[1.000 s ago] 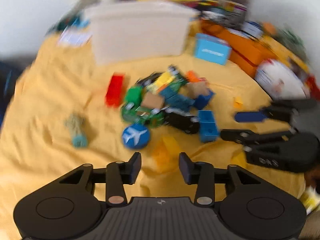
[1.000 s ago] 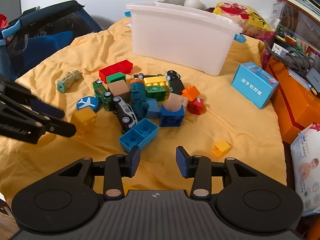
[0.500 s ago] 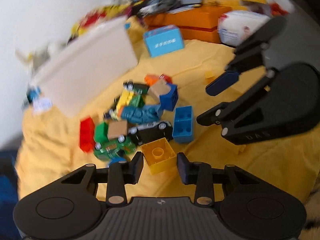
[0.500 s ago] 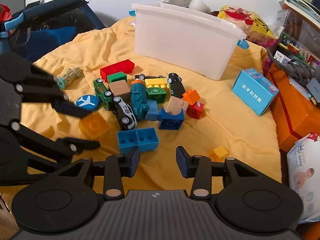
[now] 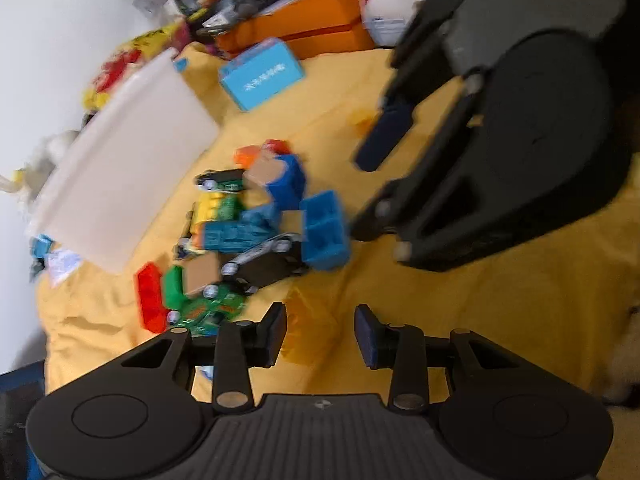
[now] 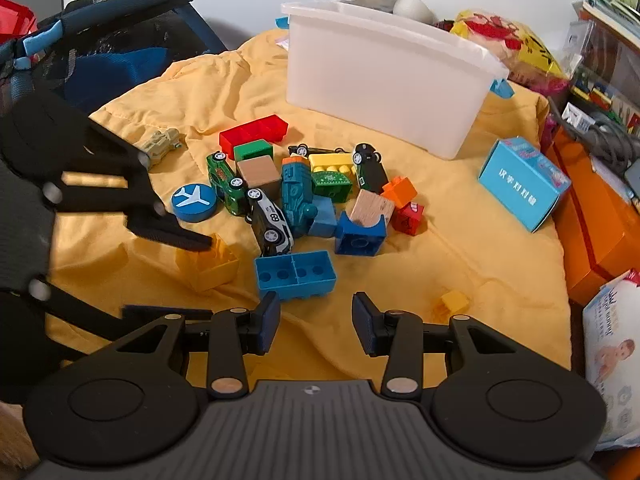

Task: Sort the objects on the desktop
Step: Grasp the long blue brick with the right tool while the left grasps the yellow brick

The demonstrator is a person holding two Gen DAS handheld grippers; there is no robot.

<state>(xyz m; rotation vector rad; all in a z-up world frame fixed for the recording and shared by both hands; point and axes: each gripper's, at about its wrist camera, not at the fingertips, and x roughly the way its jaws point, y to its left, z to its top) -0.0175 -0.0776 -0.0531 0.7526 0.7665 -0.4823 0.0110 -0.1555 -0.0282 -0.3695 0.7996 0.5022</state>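
A heap of toy blocks and cars lies on a yellow cloth [image 6: 460,248]. A yellow block [image 6: 214,264] sits at its near left, with a blue two-by-four block [image 6: 296,274] beside it. My left gripper [image 5: 320,334] is open, tilted, and straddles the yellow block [image 5: 304,316], which is blurred there. In the right wrist view the left gripper [image 6: 188,276] reaches in from the left around that block. My right gripper [image 6: 315,324] is open and empty, just short of the blue block. It also shows in the left wrist view [image 5: 372,184].
A white plastic bin [image 6: 384,84] stands behind the heap. A light-blue box [image 6: 522,184] and orange boxes [image 6: 600,216] lie to the right. A small yellow brick [image 6: 454,304] lies near right. A dark bag [image 6: 100,52] is at the left.
My left gripper has swung in and rolled sideways, closing in on the yellow block until its fingers straddle it. The right gripper has crept slightly forward.
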